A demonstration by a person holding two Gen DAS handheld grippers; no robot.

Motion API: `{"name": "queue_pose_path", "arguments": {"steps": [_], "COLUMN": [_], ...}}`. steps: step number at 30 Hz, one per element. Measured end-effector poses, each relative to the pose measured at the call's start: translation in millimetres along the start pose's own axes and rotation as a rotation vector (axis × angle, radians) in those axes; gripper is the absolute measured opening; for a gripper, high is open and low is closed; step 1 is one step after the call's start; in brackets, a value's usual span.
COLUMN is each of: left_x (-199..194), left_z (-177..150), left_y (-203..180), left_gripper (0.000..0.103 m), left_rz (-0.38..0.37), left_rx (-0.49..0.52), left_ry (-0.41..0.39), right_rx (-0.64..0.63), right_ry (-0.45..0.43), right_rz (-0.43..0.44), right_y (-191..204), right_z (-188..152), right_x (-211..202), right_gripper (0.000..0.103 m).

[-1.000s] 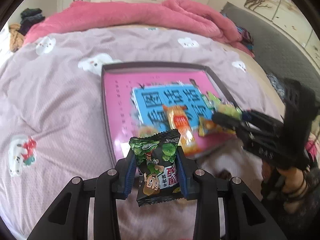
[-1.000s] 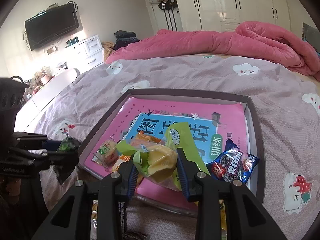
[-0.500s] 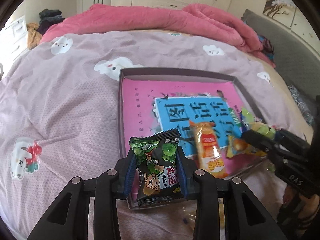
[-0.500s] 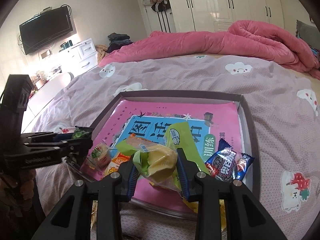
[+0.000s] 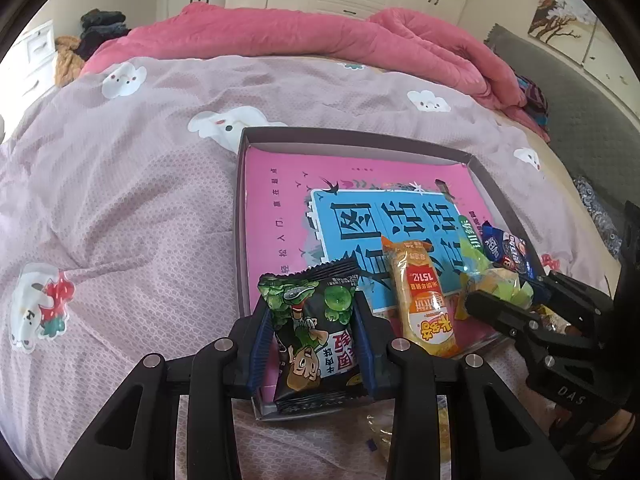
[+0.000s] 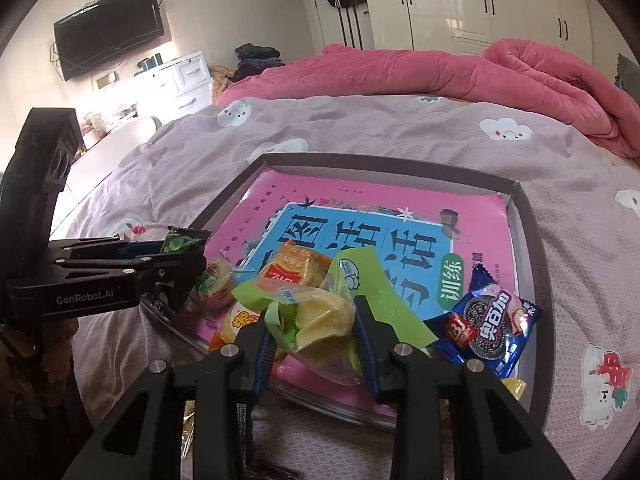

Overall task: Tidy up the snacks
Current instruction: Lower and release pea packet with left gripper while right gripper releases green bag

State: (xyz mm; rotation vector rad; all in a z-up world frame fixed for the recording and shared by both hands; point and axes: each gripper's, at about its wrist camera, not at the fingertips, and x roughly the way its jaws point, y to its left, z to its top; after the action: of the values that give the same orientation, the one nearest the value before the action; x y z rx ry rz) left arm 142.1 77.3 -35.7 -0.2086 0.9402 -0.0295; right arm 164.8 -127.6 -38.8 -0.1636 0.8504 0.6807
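**Far half of tray open, near edge crowded**

Open room across the upper half of the tray (image 5: 256, 208), over the pink book cover (image 6: 360, 200). Blocked along the lower edge by the orange packet (image 5: 424, 300), the blue cookie packet (image 6: 492, 324) at lower right, and a small round snack (image 6: 212, 280) at lower left. Left gripper (image 6: 176, 256) reaching in from the left of the right wrist frame, clamped on a dark pea packet (image 5: 316, 332); right gripper (image 6: 316, 328) gripping a green-yellow packet (image 6: 316, 316) at lower centre. Bare bedspread (image 5: 120, 220) all around.
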Motion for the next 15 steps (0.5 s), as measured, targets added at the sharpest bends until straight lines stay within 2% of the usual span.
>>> {"name": "queue_pose_path", "arguments": {"steps": [15], "left_x": [0.1], "left_z": [-1.2], "left_y": [-1.6], "left_gripper": [0.039], "left_rz": [-0.007], "left_rx": [0.006], "left_ry": [0.003], "right_rx": [-0.027], "right_ry": [0.030], "right_rz": [0.027], "right_y": [12.3], "right_z": [-5.8], "right_x": [5.7], "right_gripper": [0.037]}}
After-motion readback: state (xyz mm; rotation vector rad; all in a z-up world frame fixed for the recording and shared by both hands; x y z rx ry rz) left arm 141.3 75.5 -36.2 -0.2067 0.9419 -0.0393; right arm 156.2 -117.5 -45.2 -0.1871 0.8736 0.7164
